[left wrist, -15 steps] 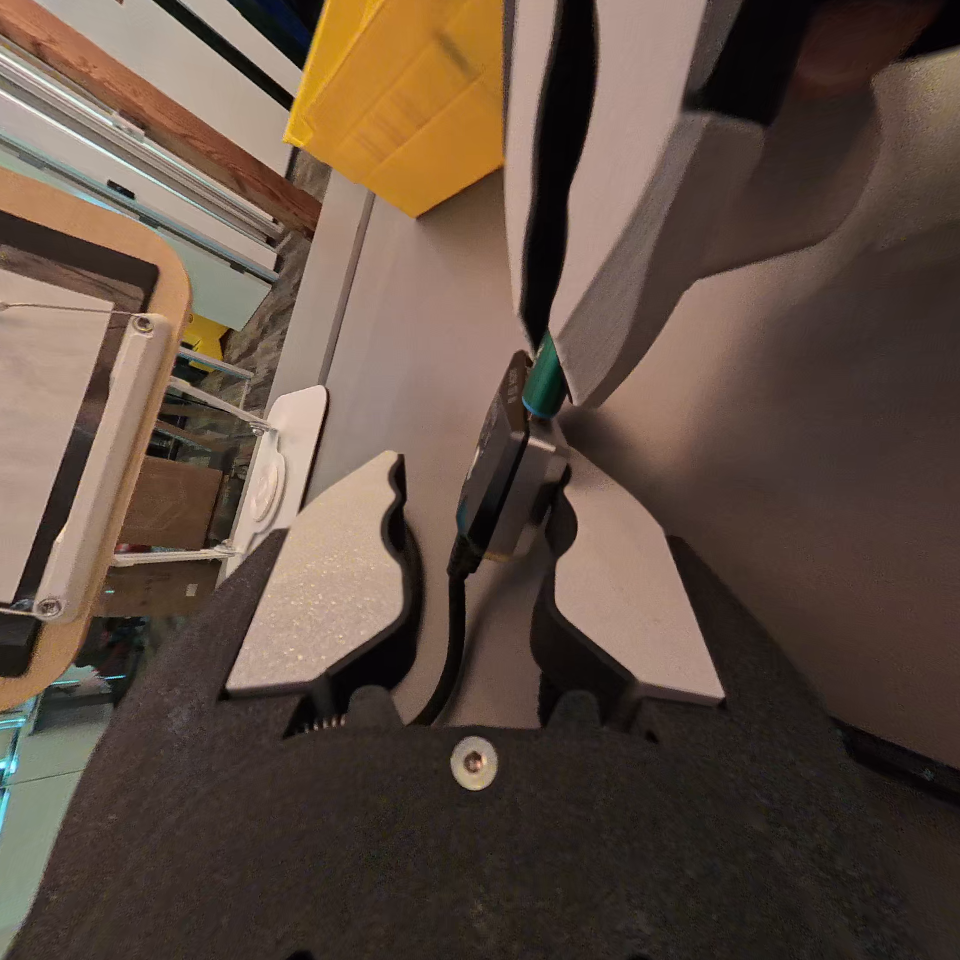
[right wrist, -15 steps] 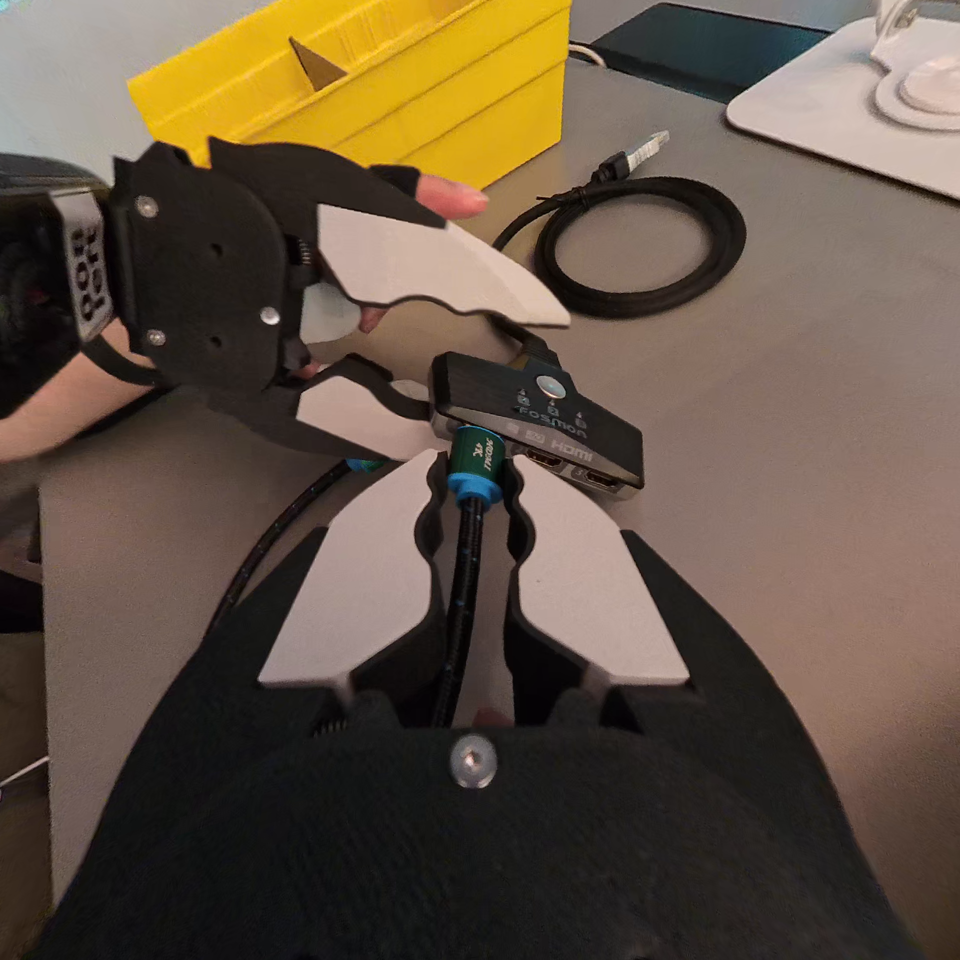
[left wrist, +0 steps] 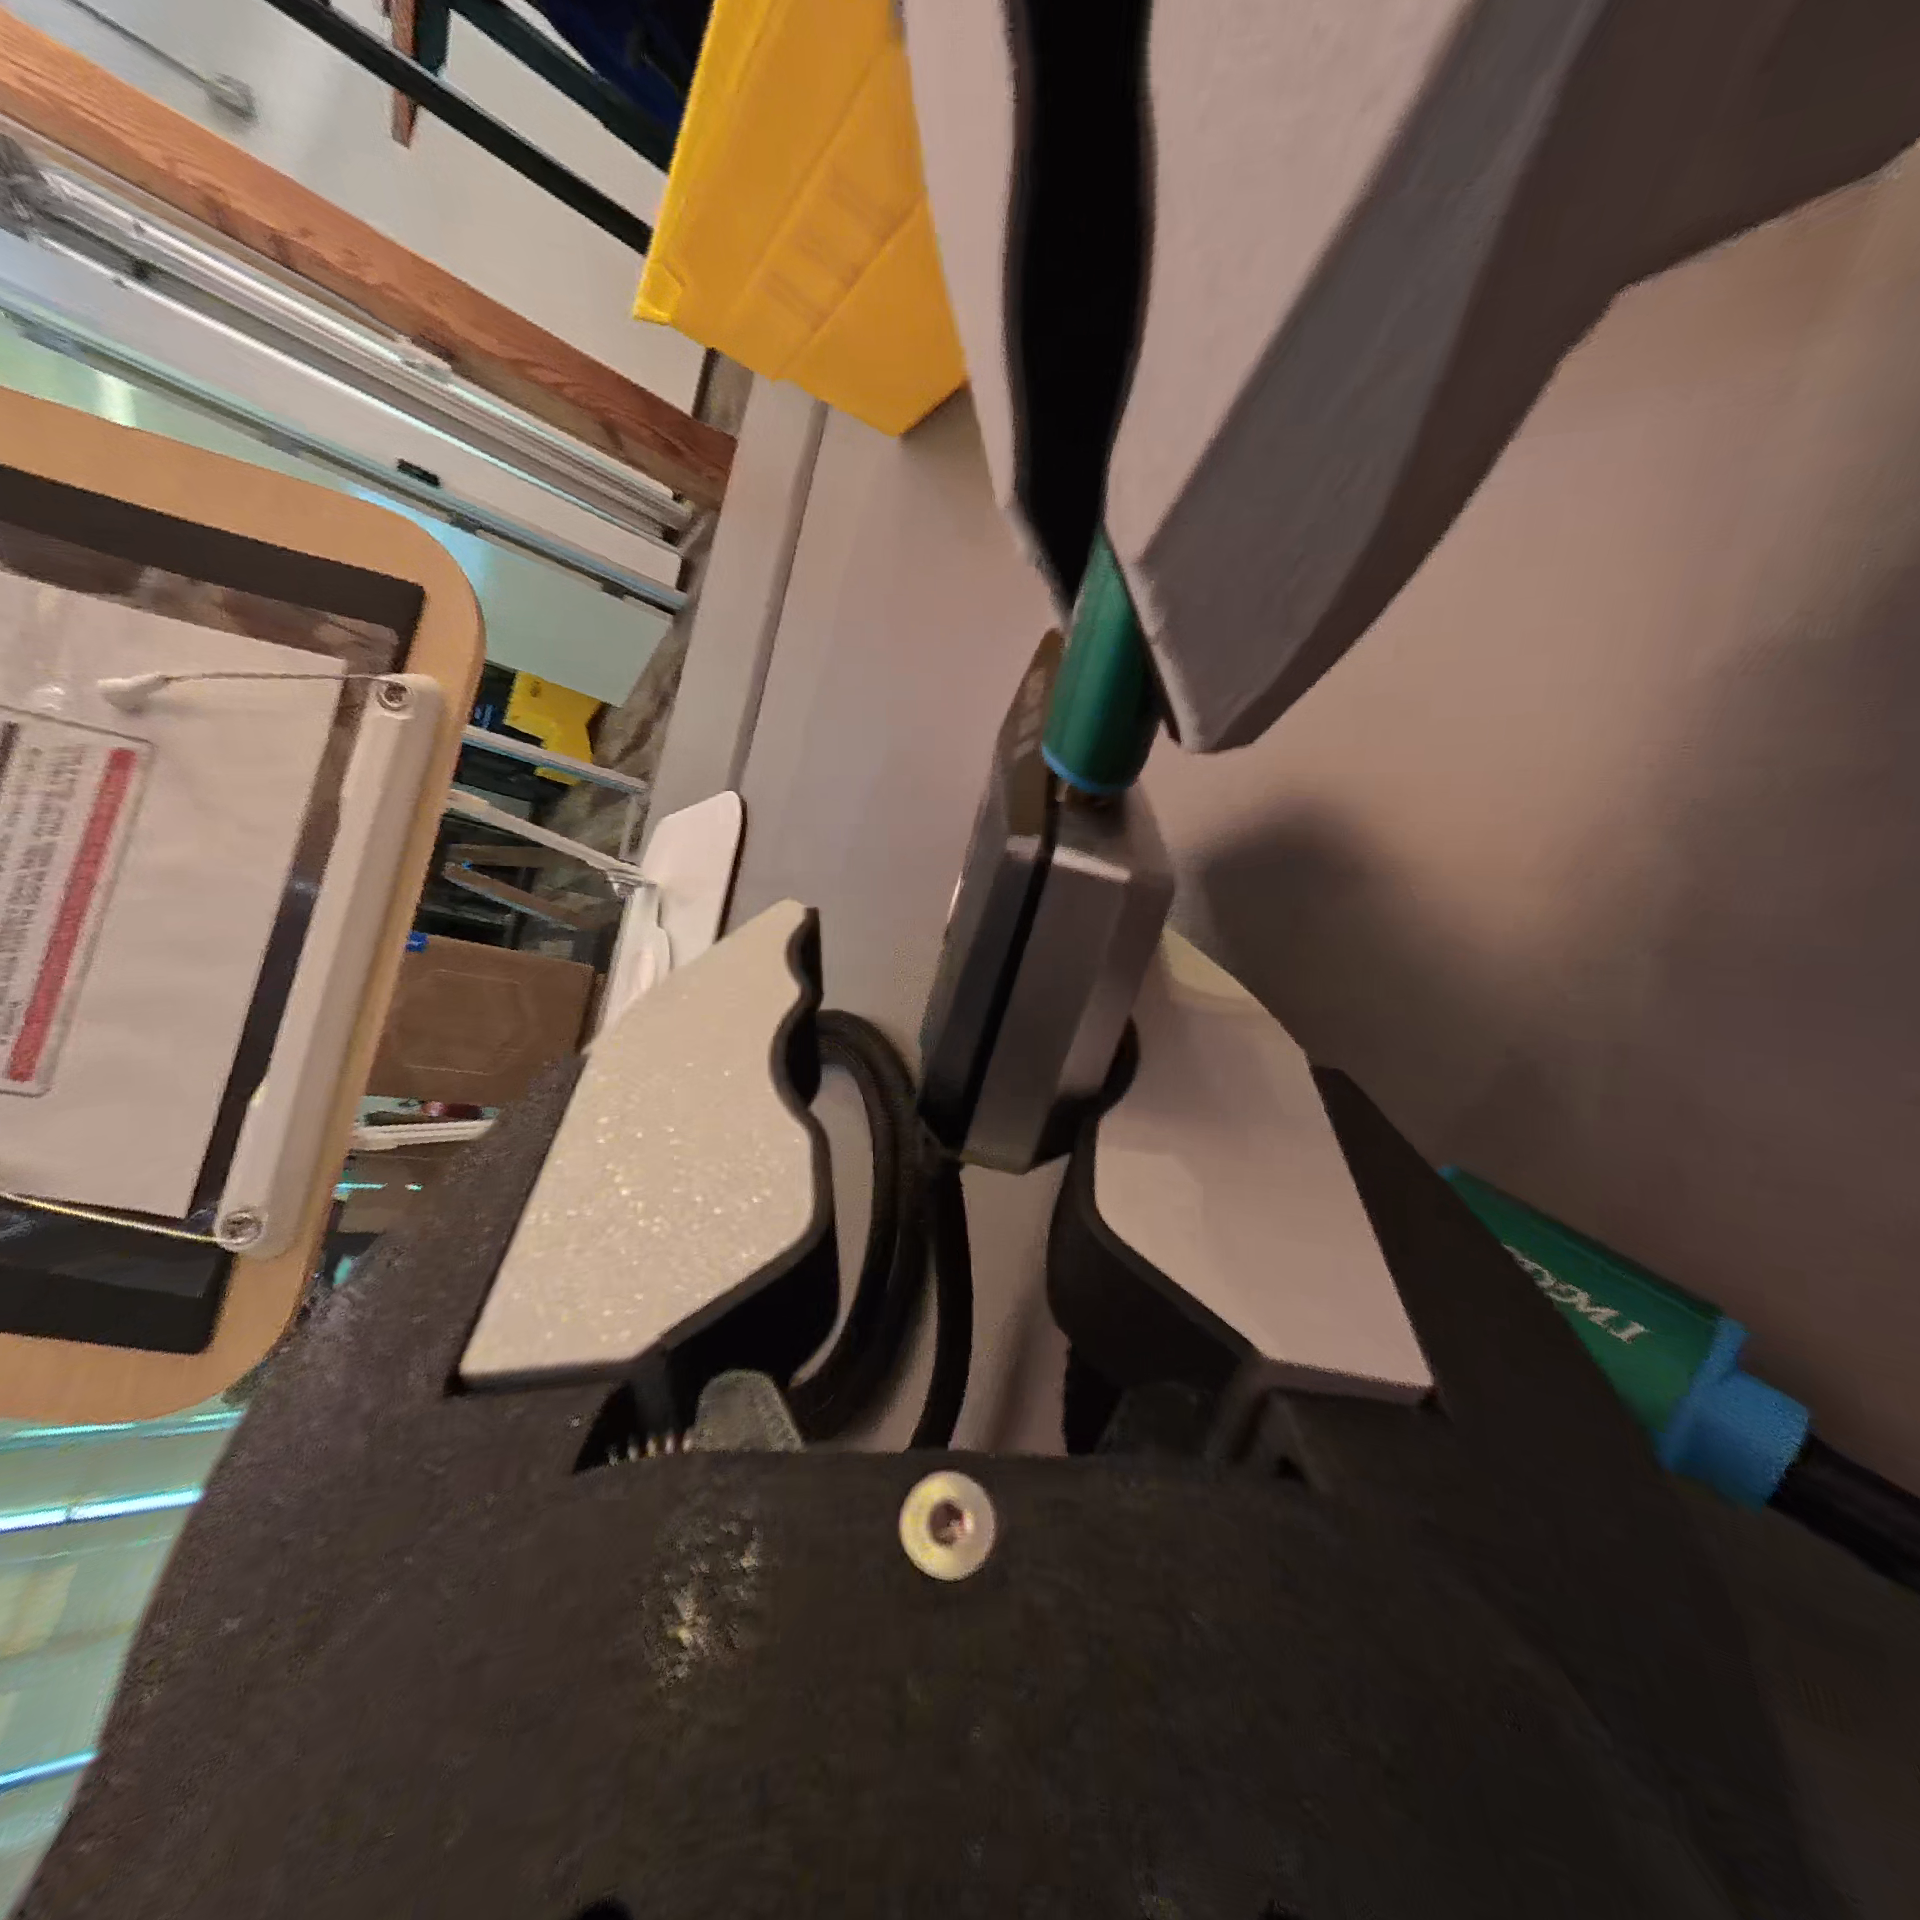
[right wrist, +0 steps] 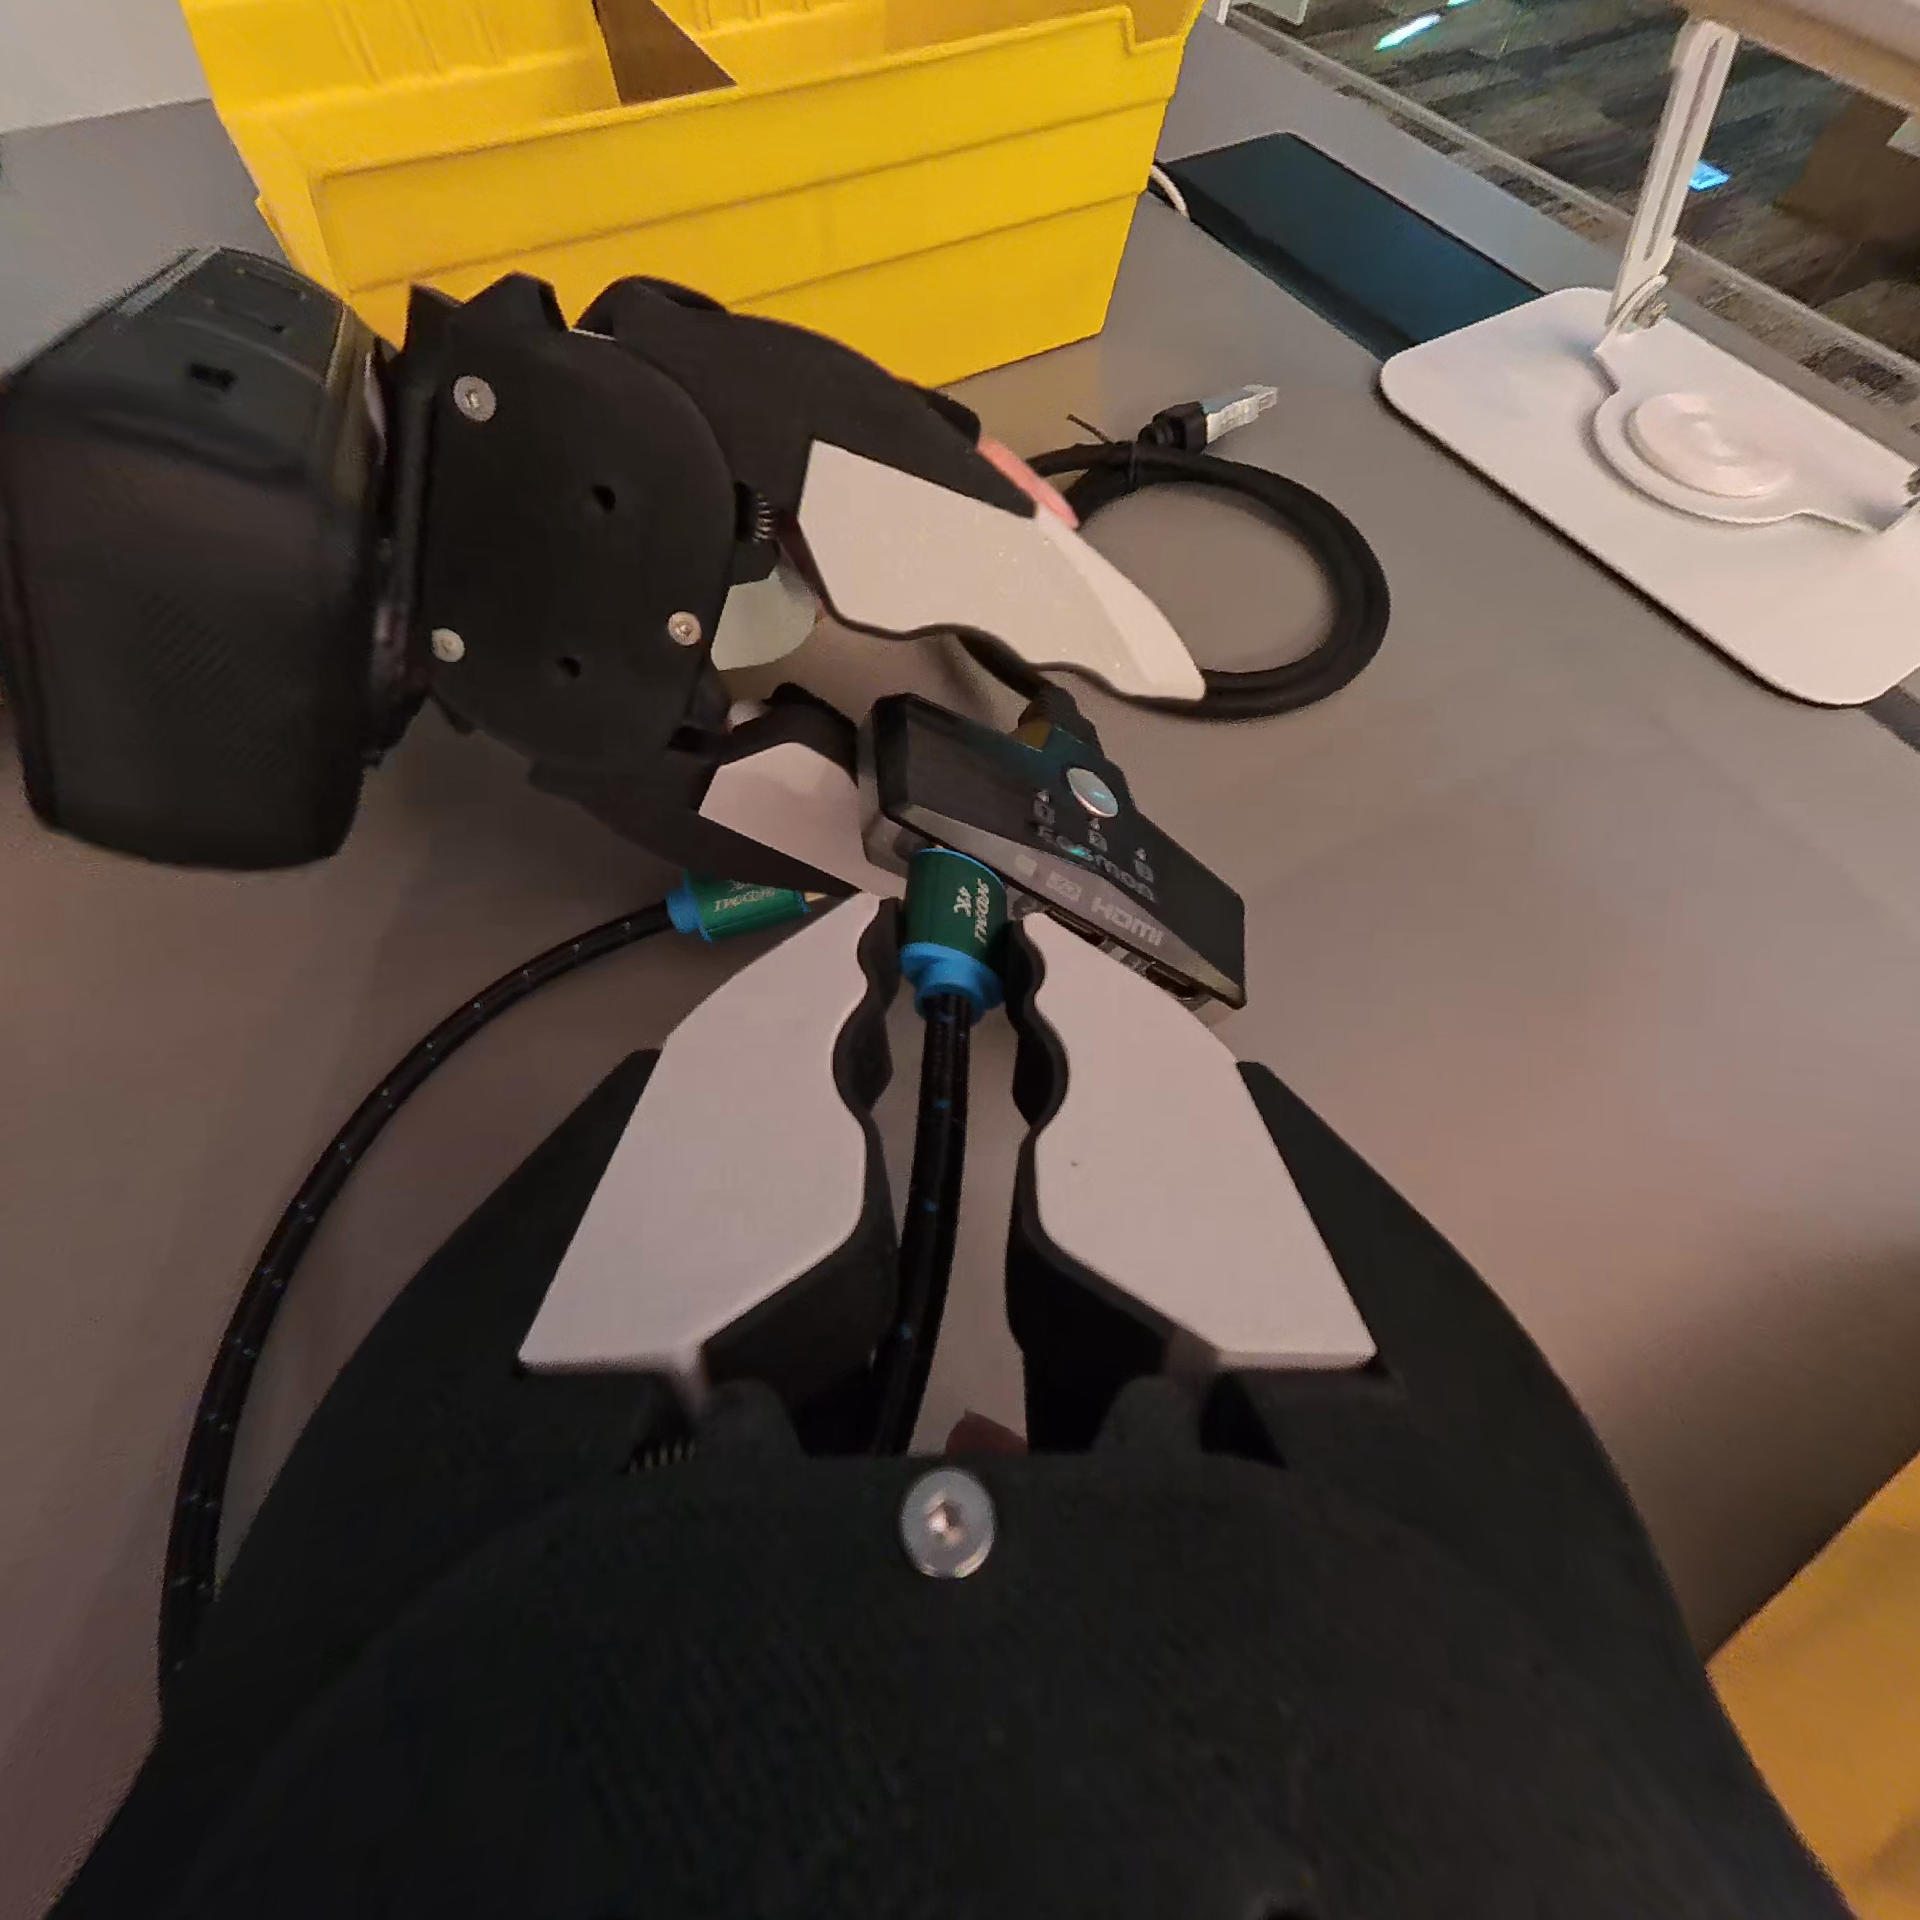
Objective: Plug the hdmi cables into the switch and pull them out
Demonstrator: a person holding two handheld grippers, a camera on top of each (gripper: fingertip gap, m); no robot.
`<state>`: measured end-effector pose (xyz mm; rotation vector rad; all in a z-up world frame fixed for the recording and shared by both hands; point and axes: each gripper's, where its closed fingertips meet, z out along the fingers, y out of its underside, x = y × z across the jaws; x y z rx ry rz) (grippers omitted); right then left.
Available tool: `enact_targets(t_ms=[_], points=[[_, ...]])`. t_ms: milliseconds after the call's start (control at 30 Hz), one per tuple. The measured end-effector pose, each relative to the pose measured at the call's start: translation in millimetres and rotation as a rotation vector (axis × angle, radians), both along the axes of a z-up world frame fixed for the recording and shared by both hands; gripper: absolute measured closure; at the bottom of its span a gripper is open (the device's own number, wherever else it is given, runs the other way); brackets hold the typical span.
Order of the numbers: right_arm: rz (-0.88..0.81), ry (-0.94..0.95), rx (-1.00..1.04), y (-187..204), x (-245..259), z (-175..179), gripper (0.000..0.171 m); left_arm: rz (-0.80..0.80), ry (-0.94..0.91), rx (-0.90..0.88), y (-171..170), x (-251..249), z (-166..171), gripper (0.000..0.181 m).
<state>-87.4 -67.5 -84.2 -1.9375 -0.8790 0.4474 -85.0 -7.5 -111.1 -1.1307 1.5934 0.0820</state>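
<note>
The black HDMI switch point(right wrist: 1060, 821) lies on the grey table point(right wrist: 1507, 1039). My right gripper point(right wrist: 948, 930) is shut on a green HDMI plug point(right wrist: 951, 894) whose tip meets the left end of the switch's port face. How deep it sits is hidden. My left gripper point(right wrist: 1029, 758) is open, with one finger above and one below the switch's left end. In the left wrist view the switch point(left wrist: 1039, 966) rests against the right finger of my left gripper point(left wrist: 987, 935), and the right gripper point(left wrist: 1127, 675) holds the plug point(left wrist: 1091, 665) from above.
A second green plug point(right wrist: 732, 902) with its braided cable lies on the table under the left gripper, also in the left wrist view point(left wrist: 1590, 1320). A coiled black cable point(right wrist: 1299, 644), a yellow bin point(right wrist: 727, 177) and a white stand base point(right wrist: 1662, 488) sit behind the switch. Tip to tip, the grippers are about 7 centimeters apart.
The left gripper has slid a little further around the switch's end and stays open. The right gripper stays shut on the plug at the switch. The right view has drawn back slightly.
</note>
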Motion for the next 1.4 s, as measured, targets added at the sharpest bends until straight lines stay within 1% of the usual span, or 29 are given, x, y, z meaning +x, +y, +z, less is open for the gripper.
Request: enact_targets(t_ms=[133, 200, 267, 300, 367, 433, 467, 500, 667, 767, 833, 933, 967, 1067, 1167, 1233, 1267, 1333, 1400], points=[[-0.008, -0.024, 0.07, 1, 4, 8, 0.152, 0.099, -0.025, -0.098, 14, -14, -5, 0.132], [-0.005, -0.035, 0.095, 1, 5, 10, 0.153, 0.116, -0.08, -0.229, 15, -19, -7, 0.133], [0.003, -0.046, 0.12, 1, 4, 12, 0.153, 0.093, -0.14, -0.414, 7, -18, -8, 0.132], [0.011, -0.06, 0.142, 0, 4, 14, 0.153, 0.072, -0.162, -0.508, 1, -16, -8, 0.128], [0.031, -0.107, 0.2, -1, 3, 16, 0.153, -0.007, -0.184, -0.708, -18, -11, -9, 0.109], [0.053, -0.188, 0.274, -3, 2, 17, 0.155, -0.065, -0.198, -0.854, -34, -9, -7, 0.091], [0.06, -0.227, 0.305, -4, 2, 17, 0.155, -0.087, -0.194, -0.902, -39, -8, -7, 0.082], [0.066, -0.244, 0.316, -5, 1, 16, 0.155, -0.097, -0.189, -0.932, -42, -8, -8, 0.076], [0.086, -0.223, 0.286, -7, -2, 10, 0.155, -0.127, -0.205, -1.091, -53, -5, -11, 0.06], [0.085, -0.223, 0.288, -6, -3, 9, 0.156, -0.113, -0.252, -1.165, -49, -5, -6, 0.065], [0.086, -0.211, 0.288, -6, -3, 9, 0.156, -0.112, -0.293, -1.214, -46, -7, -2, 0.083], [0.095, -0.211, 0.293, -7, -5, 9, 0.157, -0.133, -0.328, -1.296, -47, -11, 2, 0.086], [0.095, -0.218, 0.297, -7, -5, 8, 0.157, -0.144, -0.338, -1.312, -47, -12, 4, 0.09], [0.096, -0.235, 0.315, -6, -6, 8, 0.157, -0.15, -0.359, -1.346, -47, -13, 6, 0.09], [0.103, -0.269, 0.335, -6, -7, 4, 0.157, -0.144, -0.331, -1.385, -49, -11, 2, 0.083], [0.11, -0.294, 0.354, -6, -8, 3, 0.158, -0.143, -0.307, -1.379, -51, -11, -1, 0.08], [0.111, -0.299, 0.365, -6, -9, 4, 0.159, -0.138, -0.303, -1.371, -51, -10, -2, 0.081], [0.11, -0.298, 0.37, -7, -9, 4, 0.158, -0.126, -0.306, -1.359, -50, -10, -2, 0.089], [0.109, -0.294, 0.379, -6, -9, 5, 0.158, -0.129, -0.315, -1.346, -49, -10, 0, 0.09]])
